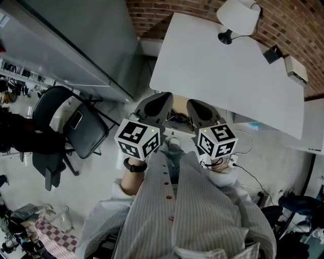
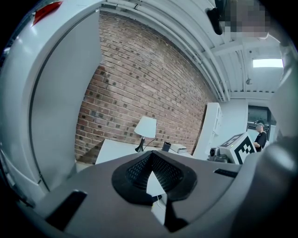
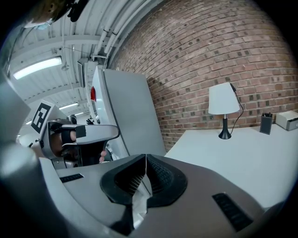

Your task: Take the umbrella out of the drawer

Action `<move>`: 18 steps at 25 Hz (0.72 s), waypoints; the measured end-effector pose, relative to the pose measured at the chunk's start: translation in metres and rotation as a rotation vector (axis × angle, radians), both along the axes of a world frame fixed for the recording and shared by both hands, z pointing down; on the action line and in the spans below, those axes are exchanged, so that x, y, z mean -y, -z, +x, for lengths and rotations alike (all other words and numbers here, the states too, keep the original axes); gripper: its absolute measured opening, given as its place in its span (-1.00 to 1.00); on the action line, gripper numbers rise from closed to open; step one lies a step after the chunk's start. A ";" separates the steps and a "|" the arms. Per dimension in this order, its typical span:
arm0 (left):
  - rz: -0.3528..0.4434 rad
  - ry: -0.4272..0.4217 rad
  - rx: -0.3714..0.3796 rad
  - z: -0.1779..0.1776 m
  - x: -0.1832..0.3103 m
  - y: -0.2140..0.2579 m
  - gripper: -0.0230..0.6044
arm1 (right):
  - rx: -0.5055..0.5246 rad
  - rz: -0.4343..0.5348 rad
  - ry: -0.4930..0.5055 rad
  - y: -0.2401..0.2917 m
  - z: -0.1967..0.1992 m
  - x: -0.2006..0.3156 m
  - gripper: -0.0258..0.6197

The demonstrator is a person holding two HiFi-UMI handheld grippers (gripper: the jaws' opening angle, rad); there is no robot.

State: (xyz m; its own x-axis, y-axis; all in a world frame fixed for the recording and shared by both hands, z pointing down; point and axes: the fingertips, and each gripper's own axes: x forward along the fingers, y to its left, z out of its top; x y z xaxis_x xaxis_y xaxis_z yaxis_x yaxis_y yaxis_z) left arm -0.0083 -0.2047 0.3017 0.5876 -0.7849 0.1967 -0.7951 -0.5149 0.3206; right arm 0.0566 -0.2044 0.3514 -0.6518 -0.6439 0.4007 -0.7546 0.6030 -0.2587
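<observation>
Looking barely started tbh; left gripper and right gripper both pinched closed on nothing, hovering off the near edge of the white table; no umbrella or drawer showing anywhere, so everything's left

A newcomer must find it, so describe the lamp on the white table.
Find the brick wall, then the white table in front of it. The lamp stands on the table near the wall: a white shade on a thin black stem, taller than the small black holder and the flat white box beside it.
</observation>
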 end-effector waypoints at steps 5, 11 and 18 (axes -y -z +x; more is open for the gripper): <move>-0.029 -0.008 0.005 -0.004 0.000 -0.011 -0.90 | 0.001 -0.008 -0.009 -0.005 -0.002 0.000 -0.81; -0.074 -0.004 0.007 -0.004 0.002 -0.038 -0.90 | -0.018 -0.031 0.004 -0.024 -0.001 0.004 -0.81; -0.157 -0.001 0.023 -0.003 0.017 -0.098 -0.90 | -0.058 -0.088 0.027 -0.072 -0.001 0.016 -0.81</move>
